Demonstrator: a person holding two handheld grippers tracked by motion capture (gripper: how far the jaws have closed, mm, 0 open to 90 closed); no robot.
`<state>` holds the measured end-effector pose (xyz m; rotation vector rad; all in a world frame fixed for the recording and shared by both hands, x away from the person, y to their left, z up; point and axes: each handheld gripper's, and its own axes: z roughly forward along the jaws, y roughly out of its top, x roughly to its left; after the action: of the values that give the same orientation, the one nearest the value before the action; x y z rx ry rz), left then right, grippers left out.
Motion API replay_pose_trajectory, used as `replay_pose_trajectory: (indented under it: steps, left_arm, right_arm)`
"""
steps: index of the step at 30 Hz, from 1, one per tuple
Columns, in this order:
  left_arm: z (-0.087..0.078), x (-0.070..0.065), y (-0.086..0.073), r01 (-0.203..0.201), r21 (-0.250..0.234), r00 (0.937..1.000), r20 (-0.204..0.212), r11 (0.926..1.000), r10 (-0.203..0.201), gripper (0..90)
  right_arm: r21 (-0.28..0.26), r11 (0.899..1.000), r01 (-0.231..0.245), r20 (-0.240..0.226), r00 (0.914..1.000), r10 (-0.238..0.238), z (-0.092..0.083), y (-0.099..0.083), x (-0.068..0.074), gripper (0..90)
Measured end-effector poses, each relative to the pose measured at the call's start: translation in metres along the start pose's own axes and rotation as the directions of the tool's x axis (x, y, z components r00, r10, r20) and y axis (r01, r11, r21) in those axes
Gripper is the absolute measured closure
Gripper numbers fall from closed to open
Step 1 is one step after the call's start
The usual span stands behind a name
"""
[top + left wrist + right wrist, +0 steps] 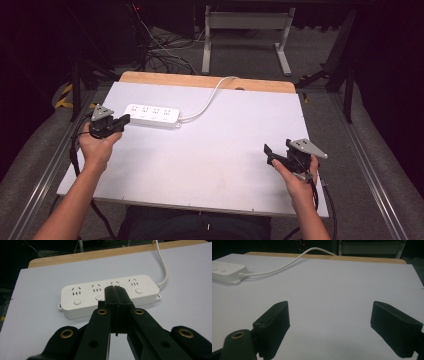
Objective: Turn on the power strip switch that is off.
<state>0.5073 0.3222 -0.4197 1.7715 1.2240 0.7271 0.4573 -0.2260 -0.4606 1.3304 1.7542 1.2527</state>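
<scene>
The table (210, 165), white-topped with a wooden strip along its far edge, is carrying a single thing, the power strip (152, 115), which is lying flat toward the far left part of the table with its four sockets and four round buttons facing up. Its cord (207, 102) is running from the strip's right end in a curve to the table's far edge and dropping out of sight there. Nothing is plugged into any socket. The left gripper (121, 120) is hovering just beside the strip's left end, its jaws clenched together with nothing between them; in the left gripper view the closed tips (115, 296) are pointing at the row of buttons, seemingly lining up on one near the strip's middle, though whether they are touching it I cannot tell. The right gripper (270, 155) is waiting well apart from the strip, near the table's right edge, jaws released wide and holding nothing. Judging from this, the work is sitting at its start: the approach is nearly made, while pressing a switch is probably remaining to be done.
</scene>
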Motion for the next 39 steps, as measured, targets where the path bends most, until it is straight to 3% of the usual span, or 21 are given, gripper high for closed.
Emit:
replay_pose_trajectory:
  steps: [39]
  left_arm:
    - [0.044,0.014,0.009,-0.014,0.074,0.9998,-0.013,0.9972,0.015,90.0]
  right_arm:
    - [0.001,1.0,0.0,0.003,1.0,0.0,-0.001,0.0,-0.001,16.2]
